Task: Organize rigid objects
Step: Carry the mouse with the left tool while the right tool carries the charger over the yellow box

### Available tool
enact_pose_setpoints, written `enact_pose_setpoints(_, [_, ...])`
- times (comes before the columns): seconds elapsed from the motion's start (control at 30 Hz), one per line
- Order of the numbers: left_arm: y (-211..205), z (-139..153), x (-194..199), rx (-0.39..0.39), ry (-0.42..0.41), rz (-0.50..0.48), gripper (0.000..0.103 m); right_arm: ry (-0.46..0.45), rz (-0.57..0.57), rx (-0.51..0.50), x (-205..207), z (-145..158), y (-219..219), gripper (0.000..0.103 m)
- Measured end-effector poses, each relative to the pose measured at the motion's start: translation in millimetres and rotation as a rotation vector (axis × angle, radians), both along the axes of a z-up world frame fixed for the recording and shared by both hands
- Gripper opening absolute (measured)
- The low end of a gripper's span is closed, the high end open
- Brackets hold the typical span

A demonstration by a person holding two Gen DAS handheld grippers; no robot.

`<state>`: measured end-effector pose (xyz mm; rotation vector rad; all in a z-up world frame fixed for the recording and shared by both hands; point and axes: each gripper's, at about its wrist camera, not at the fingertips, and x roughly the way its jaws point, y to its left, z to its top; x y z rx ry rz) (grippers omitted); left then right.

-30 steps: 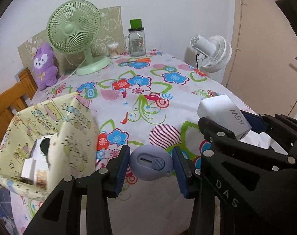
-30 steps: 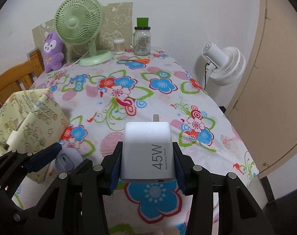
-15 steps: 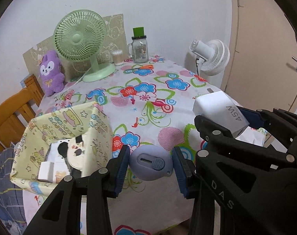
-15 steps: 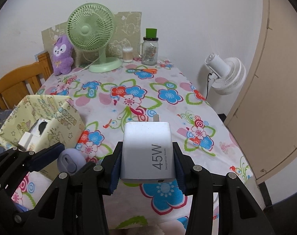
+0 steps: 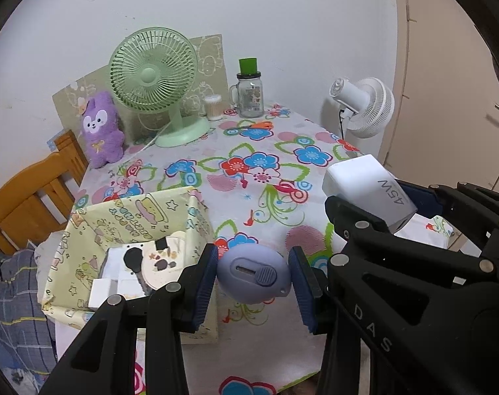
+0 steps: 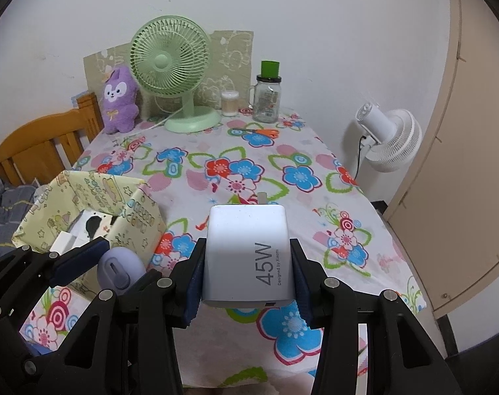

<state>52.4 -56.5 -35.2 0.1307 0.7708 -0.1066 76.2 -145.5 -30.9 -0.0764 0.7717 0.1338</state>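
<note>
My left gripper is shut on a lilac egg-shaped utility knife, held above the table's near edge, just right of a yellow patterned box. The box is open and holds several small white and black items. My right gripper is shut on a white 45W charger, held above the flowered tablecloth. The charger also shows in the left wrist view, and the knife in the right wrist view. The two grippers are side by side.
A green desk fan, a purple plush toy, a cotton-swab jar and a glass jar with a green lid stand at the table's far end. A wooden chair is left, a white fan right.
Both grippers have pulled back and risen, so more of the table and the inside of the yellow box now show. Both keep hold of their objects.
</note>
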Motion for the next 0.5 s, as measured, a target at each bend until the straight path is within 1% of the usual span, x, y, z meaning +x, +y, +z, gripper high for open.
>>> enact_pose_setpoints(0.23, [14, 7, 0, 0.001, -0.010, 0.022, 0.046, -0.013, 0.025, 0.000, 2, 8, 14, 0.050])
enact_pose_setpoints(0.5, [33, 8, 4, -0.002, -0.007, 0.048, 0.046, -0.011, 0.057, -0.002, 8, 11, 35, 0.050])
